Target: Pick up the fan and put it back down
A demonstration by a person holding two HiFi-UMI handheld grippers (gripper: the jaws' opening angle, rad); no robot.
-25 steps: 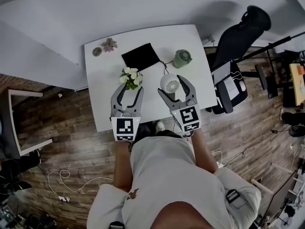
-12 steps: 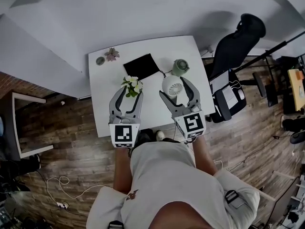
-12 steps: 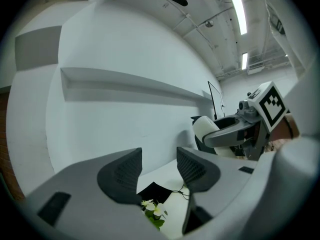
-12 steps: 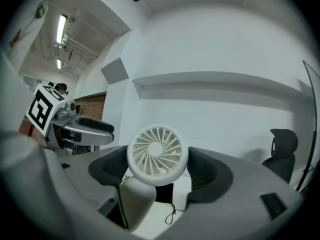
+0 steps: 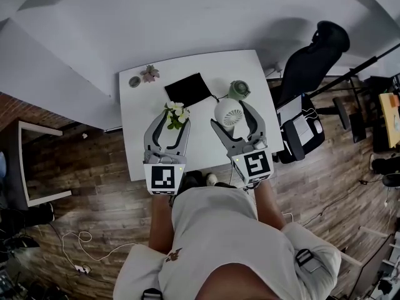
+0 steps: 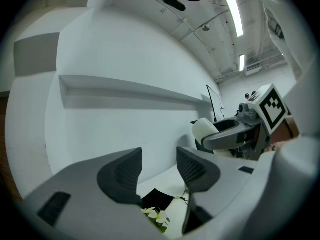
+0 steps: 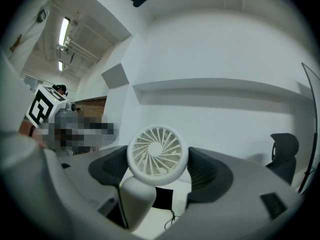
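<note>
The small white fan (image 5: 227,111) hangs above the white table (image 5: 144,142), its round grille head clamped between the pads of my right gripper (image 5: 230,116). In the right gripper view the fan (image 7: 157,151) faces the camera, with my right gripper (image 7: 156,169) shut on both sides of the head and the fan's stand hanging below. My left gripper (image 5: 170,119) is beside it on the left, held over the white flowers (image 5: 175,112). In the left gripper view my left gripper (image 6: 159,171) stands open with nothing between its pads.
On the table lie a black pad (image 5: 187,89), a green round pot (image 5: 238,90), a small pink plant (image 5: 149,74) and a little dish (image 5: 134,81). A black office chair (image 5: 312,49) stands at the table's right. A thin black cable (image 7: 172,216) trails over the tabletop.
Both grippers have risen together, and the fan has gone up in the right gripper's grip. The table now sits farther below them. Neither gripper's jaws have changed.
</note>
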